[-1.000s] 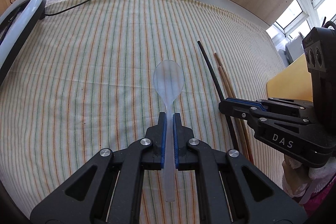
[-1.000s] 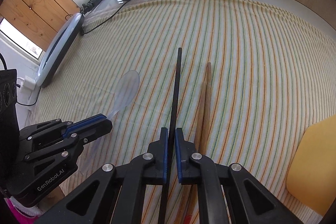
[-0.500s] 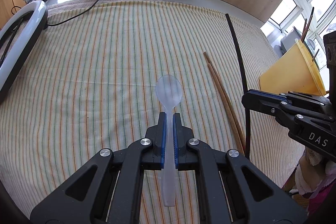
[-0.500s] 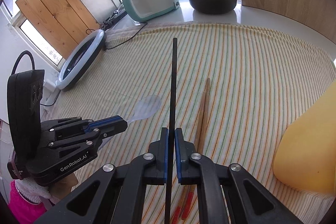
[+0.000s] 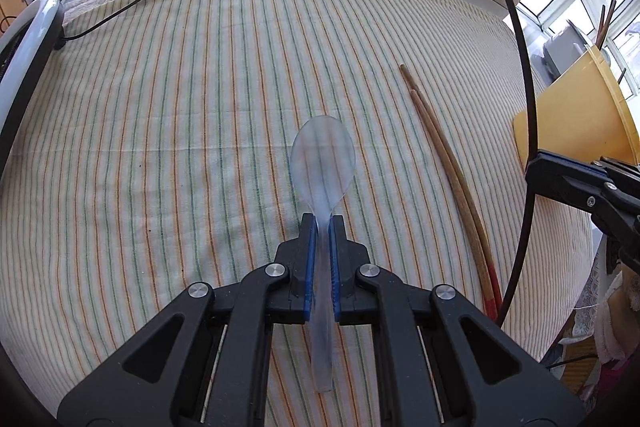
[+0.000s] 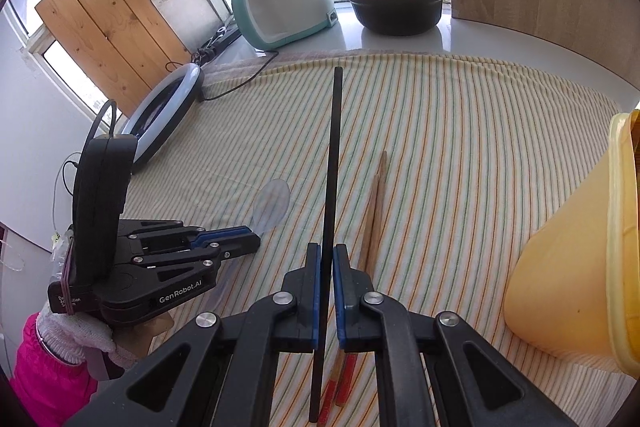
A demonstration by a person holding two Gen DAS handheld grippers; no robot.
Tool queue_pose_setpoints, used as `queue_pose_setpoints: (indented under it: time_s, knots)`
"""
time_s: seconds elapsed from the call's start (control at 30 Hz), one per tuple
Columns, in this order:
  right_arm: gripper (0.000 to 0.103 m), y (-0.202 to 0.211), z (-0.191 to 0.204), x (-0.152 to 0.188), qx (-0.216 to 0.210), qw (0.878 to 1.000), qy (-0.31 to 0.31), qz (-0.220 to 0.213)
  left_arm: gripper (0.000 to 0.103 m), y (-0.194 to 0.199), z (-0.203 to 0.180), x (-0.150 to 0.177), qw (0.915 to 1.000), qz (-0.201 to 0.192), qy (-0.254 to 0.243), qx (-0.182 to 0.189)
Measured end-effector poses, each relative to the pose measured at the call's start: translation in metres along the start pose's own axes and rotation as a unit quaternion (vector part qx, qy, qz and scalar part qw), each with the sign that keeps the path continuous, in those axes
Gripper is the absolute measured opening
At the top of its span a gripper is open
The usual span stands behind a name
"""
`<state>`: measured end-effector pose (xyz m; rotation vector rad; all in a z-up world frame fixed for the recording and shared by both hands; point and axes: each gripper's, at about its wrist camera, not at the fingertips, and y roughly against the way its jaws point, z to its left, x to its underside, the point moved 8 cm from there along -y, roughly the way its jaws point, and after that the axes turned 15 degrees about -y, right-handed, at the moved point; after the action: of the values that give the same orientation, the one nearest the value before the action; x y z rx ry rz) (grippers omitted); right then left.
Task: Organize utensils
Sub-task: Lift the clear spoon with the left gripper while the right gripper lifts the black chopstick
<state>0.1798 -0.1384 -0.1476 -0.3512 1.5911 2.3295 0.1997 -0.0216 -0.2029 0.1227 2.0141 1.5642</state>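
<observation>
Utensil sorting, partly complete. The left gripper (image 5: 320, 227) has its fingers (image 5: 307, 267) closed on the neck of a translucent plastic spoon (image 5: 323, 163), whose bowl projects forward over the middle of the striped cloth (image 5: 180, 107) covering the bench; whether the bowl touches the cloth cannot be told from either view. The right gripper (image 6: 327, 259) has its fingers (image 6: 314, 291) closed narrowly on a single black chopstick (image 6: 335, 147), held clear of the cloth and pointing toward the far edge of the bench. In the left wrist view this chopstick rises in front of the yellow utensil holder (image 5: 576, 115), which stands at the right-hand edge of the bench and already contains several sticks protruding above its rim. A pair of wooden chopsticks with red ends (image 5: 444, 167) lies untouched on the cloth, side by side, between the spoon and the holder. Judged from this arrangement, some utensils are already stowed, two are in hand but not yet delivered, and the wooden pair remains to be collected. Beyond the far edge of the cloth stand a teal rice cooker (image 6: 280, 11) and a black pot with a yellow lid (image 6: 394, 3); a ring light (image 6: 164, 115) rests at the left-hand edge.
</observation>
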Motion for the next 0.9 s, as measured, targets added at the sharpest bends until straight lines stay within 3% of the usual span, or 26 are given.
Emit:
queue_pose_setpoints:
  time_s: [0.2,0.47,0.6,0.9]
  knots:
    - [0.003,0.007,0.002,0.000,-0.001,1.000,0.006,-0.007,0.004,0.000,0.001,-0.006,0.9999,-0.013,-0.001,-0.006]
    - [0.003,0.045,0.011,-0.004,-0.016,0.998,0.030,-0.049,0.003,0.046,0.000,-0.017,0.9965,-0.080,0.025,0.003]
    - [0.003,0.071,0.012,-0.004,-0.031,0.996,0.043,-0.078,0.003,0.073,-0.007,-0.028,0.9935,-0.113,0.015,-0.001]
    - [0.003,0.117,0.016,-0.008,-0.020,0.987,0.070,-0.143,0.000,0.115,-0.036,-0.054,0.9862,-0.164,-0.021,-0.011]
